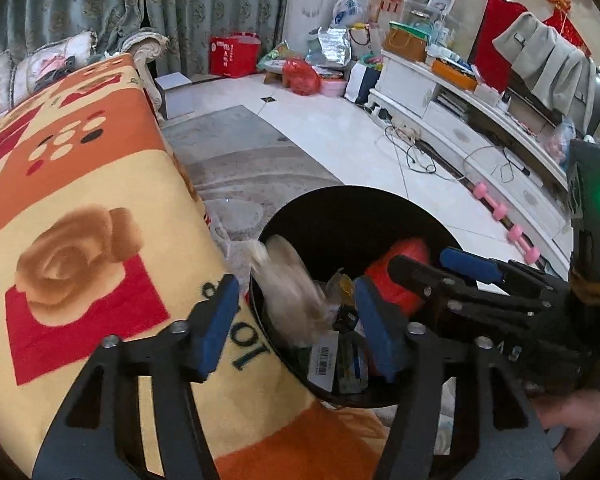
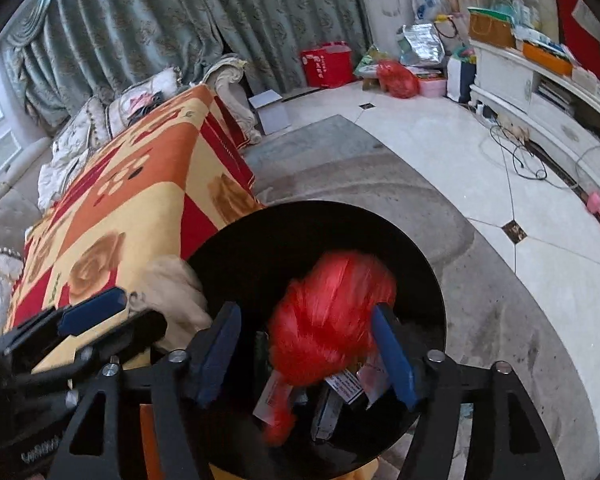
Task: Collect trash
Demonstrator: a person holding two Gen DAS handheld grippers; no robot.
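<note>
A round black bin stands on the floor beside the sofa and holds packets and wrappers. My left gripper hangs over its left rim, jaws apart. A blurred beige crumpled tissue is loose between them, clear of the left pad. My right gripper is over the bin, jaws also apart, with a blurred red plastic bag loose between them, away from the left pad. The other gripper shows in each view: the right gripper and the left gripper.
A sofa under an orange, yellow and red blanket touches the bin's left side. A grey rug lies under the bin. Beyond are white tiles with cables, a pink dumbbell, a white TV cabinet and bags by the curtain.
</note>
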